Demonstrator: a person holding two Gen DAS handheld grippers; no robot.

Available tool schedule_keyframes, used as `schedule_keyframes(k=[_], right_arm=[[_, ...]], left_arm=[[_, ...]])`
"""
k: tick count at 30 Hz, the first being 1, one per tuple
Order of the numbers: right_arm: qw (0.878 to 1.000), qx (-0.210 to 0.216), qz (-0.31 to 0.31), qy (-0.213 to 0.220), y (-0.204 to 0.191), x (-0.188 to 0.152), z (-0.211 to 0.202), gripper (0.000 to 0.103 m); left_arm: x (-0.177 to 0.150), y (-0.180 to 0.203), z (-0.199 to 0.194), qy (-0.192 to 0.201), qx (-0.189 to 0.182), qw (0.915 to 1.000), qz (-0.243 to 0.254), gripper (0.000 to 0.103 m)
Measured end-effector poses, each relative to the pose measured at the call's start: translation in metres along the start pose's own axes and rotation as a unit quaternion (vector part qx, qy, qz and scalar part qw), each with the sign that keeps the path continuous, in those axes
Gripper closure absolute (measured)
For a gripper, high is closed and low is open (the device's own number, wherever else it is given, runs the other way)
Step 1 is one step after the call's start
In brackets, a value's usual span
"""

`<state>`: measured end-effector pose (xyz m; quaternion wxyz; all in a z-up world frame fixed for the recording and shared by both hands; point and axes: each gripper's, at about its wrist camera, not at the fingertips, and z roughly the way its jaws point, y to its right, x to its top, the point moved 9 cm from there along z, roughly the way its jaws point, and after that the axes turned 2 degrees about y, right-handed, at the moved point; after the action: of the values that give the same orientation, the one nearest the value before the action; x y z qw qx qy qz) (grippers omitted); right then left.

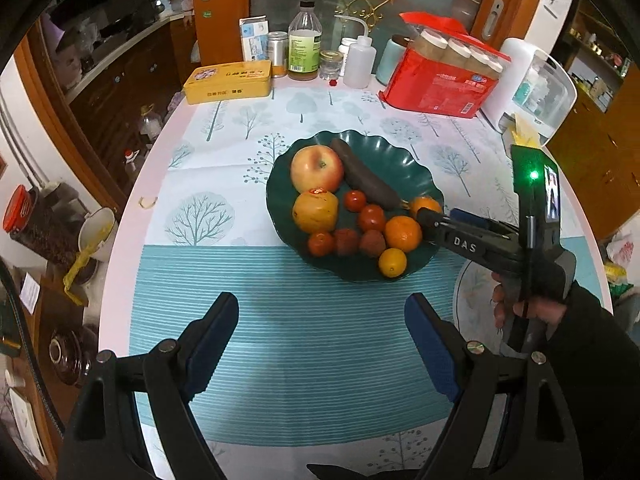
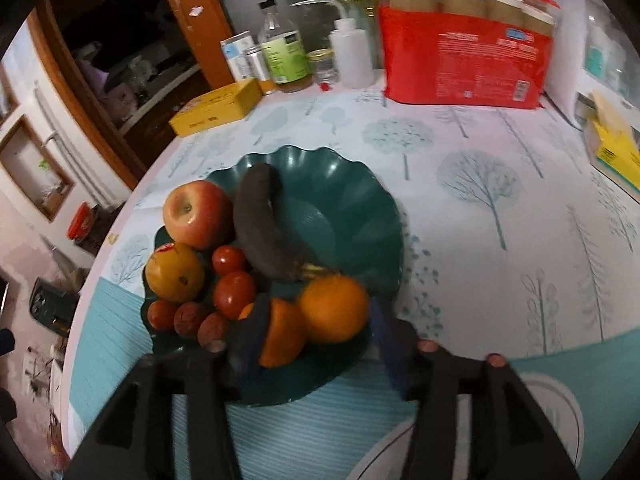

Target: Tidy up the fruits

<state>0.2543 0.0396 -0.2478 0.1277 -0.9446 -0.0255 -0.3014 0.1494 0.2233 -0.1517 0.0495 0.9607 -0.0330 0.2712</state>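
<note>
On the round table, over the tree-print cloth, sits the dark green scalloped plate, and it's crowded. A red-and-yellow apple sits at the far left of the pile, with a blackened banana lying diagonally beside it. Below the apple there's a yellow-orange fruit with a red sticker. Small red tomatoes cluster in the middle, with two rough reddish lychees nearer the front rim, and a little yellow citrus at the very edge.

The right gripper is right over the near rim of the plate, held by a hand in a dark sleeve. Its blue-padded jaws stand apart on either side of an orange; the right pad looks clear of the fruit and the view is blurred, so I read that as released. A second orange lies right against the left finger. From the left wrist view, the same gripper reaches in from the right, tips among the oranges.

The left gripper hangs back over the teal striped part of the cloth, near side of the plate, jaws wide open, nothing between them.

Along the far edge: a yellow tin, a green-labelled bottle, a white squeeze bottle, and a red package.
</note>
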Motion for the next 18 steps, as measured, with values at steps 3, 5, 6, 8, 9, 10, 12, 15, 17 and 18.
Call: schedule_keyframes(k=[3,5,6,8,9,10,12,15,17,18], right_arm=[[1.0,-0.007,0.017,0.009,0.002,-0.008,-0.011,0.04],[0.999,-0.019,0.023,0.01,0.007,-0.016,-0.018,0.039],[0.999,-0.025,0.027,0.009,0.01,-0.021,-0.022,0.037],[0.999,-0.036,0.041,-0.001,0.017,-0.034,-0.029,0.033],[0.998,-0.041,0.05,-0.006,0.022,-0.042,-0.033,0.032],[0.997,-0.043,0.061,-0.012,0.026,-0.052,-0.036,0.032],[0.996,-0.047,0.075,-0.032,0.035,-0.073,-0.043,0.031],[0.99,-0.067,0.099,-0.079,0.055,-0.111,-0.055,0.031],[0.987,-0.055,0.122,-0.091,0.066,-0.135,-0.07,0.031],[0.986,-0.052,0.127,-0.098,0.07,-0.144,-0.075,0.031]], left_arm=[[-0.003,-0.002,0.002,-0.003,-0.009,0.9999,0.005,0.019],[-0.007,-0.001,0.004,-0.008,-0.011,0.9999,0.003,0.019],[-0.01,-0.001,0.005,-0.01,-0.011,0.9999,0.003,0.019],[-0.017,0.002,0.007,-0.016,-0.01,0.9998,0.004,0.019],[-0.02,0.005,0.008,-0.019,-0.01,0.9998,0.005,0.019],[-0.023,0.007,0.007,-0.021,-0.009,0.9997,0.006,0.019],[-0.032,0.014,0.006,-0.023,-0.007,0.9997,0.004,0.019],[-0.045,0.025,0.001,-0.025,-0.004,0.9997,-0.007,0.019],[-0.053,0.034,-0.002,-0.026,0.0,0.9995,-0.017,0.019],[-0.058,0.04,-0.003,-0.027,0.002,0.9994,-0.022,0.019]])
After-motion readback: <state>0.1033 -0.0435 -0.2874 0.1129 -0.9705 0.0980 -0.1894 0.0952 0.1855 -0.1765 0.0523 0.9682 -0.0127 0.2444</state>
